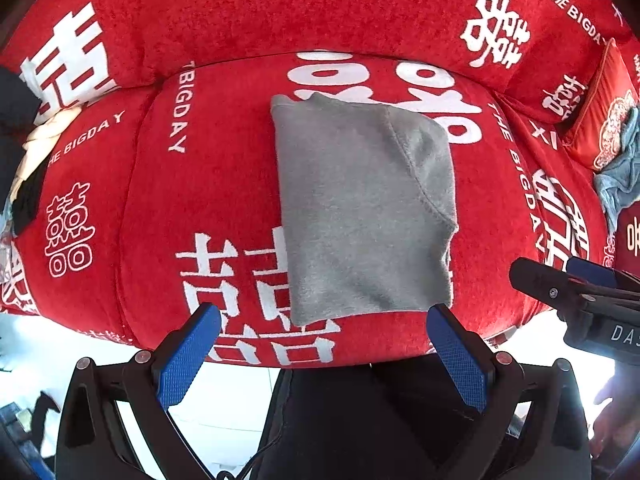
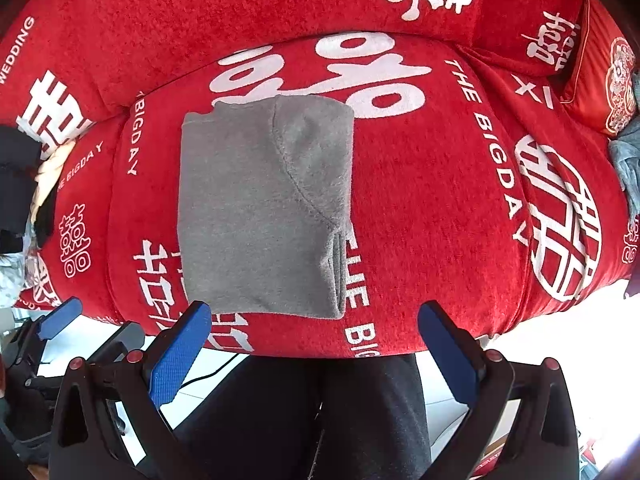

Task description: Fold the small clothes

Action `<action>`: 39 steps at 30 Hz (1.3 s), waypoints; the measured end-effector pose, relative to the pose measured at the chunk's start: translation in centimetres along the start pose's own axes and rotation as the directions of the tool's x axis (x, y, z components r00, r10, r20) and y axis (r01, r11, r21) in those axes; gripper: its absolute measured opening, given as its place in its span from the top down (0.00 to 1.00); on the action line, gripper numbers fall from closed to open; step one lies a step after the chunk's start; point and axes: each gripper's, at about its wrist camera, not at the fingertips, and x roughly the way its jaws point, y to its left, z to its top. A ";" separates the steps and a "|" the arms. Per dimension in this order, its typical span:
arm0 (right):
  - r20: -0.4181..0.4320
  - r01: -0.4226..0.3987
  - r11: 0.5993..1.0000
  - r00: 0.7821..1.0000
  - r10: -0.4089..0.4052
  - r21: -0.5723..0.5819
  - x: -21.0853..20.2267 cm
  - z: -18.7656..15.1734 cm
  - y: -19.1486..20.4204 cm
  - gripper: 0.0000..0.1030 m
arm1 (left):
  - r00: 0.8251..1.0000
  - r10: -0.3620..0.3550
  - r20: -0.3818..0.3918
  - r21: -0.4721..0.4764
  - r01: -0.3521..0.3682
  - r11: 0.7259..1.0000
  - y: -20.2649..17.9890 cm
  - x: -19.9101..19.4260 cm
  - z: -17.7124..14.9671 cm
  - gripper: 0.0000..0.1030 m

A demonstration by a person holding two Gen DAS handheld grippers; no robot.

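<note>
1. One grey garment [image 1: 360,208] lies folded into a rectangle in the middle of the red sofa seat [image 1: 208,184]; its curved seam shows on top, and what kind of garment it is cannot be told.
2. The left gripper [image 1: 324,340] hovers at the near edge of the seat with its two blue pads wide apart, holding nothing.
3. The right gripper [image 2: 314,338] stands the same way, wide and empty, just right of the garment's near corner.
4. One red cushion [image 1: 600,108] leans at the far right.
5. A blue-grey cloth [image 1: 622,168] beside it is cut off by the frame.
6. At the left edge, a pile of dark and cream clothes [image 1: 28,168] is partly hidden; their number is unclear.
</note>
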 end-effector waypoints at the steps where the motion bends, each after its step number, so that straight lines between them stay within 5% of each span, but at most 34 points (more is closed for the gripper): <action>1: 0.000 0.002 1.000 1.000 -0.002 0.004 0.0 0.0 -0.1 0.00 | 1.000 -0.005 -0.002 0.004 0.005 1.000 -0.1 0.0 0.0 0.00; 39: 0.013 0.023 1.000 1.000 -0.023 0.007 -0.2 -0.3 0.0 0.00 | 1.000 0.030 0.008 -0.007 -0.030 1.000 0.3 0.4 0.2 0.00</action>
